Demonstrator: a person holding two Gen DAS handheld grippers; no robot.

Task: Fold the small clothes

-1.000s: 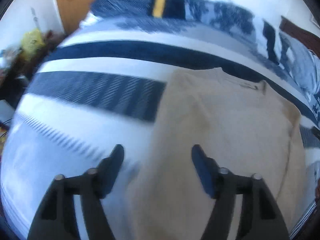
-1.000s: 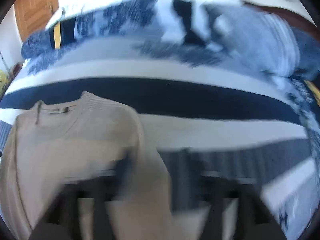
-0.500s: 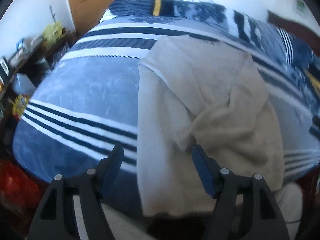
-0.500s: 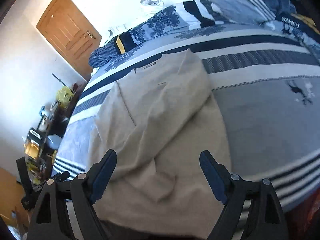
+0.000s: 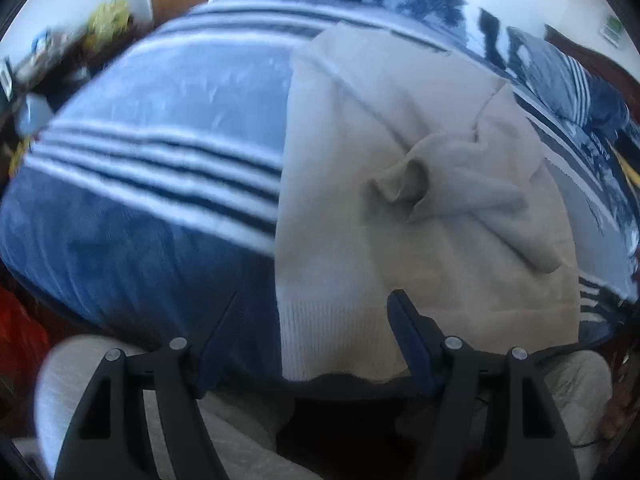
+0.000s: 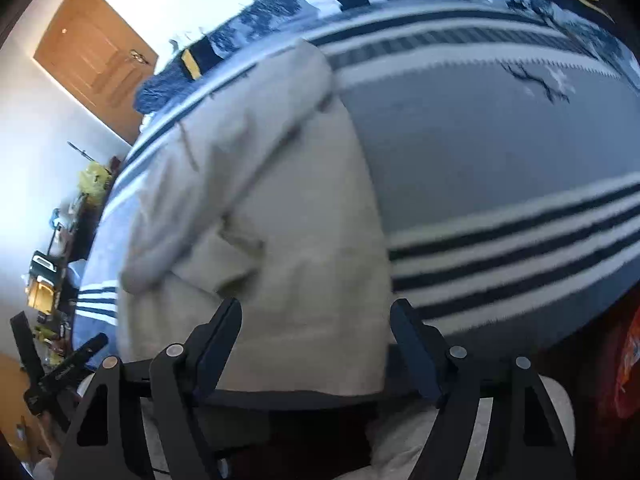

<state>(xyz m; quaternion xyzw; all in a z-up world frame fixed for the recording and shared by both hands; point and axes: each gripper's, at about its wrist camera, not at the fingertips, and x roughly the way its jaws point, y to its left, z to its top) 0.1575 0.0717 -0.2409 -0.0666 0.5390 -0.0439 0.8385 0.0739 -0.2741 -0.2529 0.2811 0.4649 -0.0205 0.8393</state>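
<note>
A beige knit sweater (image 5: 420,208) lies on the blue striped blanket (image 5: 160,168), both sleeves folded in across its body, one cuff (image 5: 400,184) curled up. Its ribbed hem (image 5: 328,336) hangs at the bed's near edge. My left gripper (image 5: 312,328) is open and empty, straddling the hem's left corner. In the right wrist view the sweater (image 6: 280,220) fills the left centre. My right gripper (image 6: 316,328) is open and empty, over the hem's right part.
Pillows and folded bedding (image 6: 248,20) lie at the bed's far end. A wooden door (image 6: 96,56) stands at the back left. Cluttered shelves (image 6: 48,272) line the left wall. The left gripper (image 6: 64,372) shows low left in the right wrist view. The person's grey trousers (image 5: 224,440) sit below.
Both grippers have pulled back from the sweater's neck end to its hem at the near bed edge. The sleeves now lie folded in. Both grippers stayed open.
</note>
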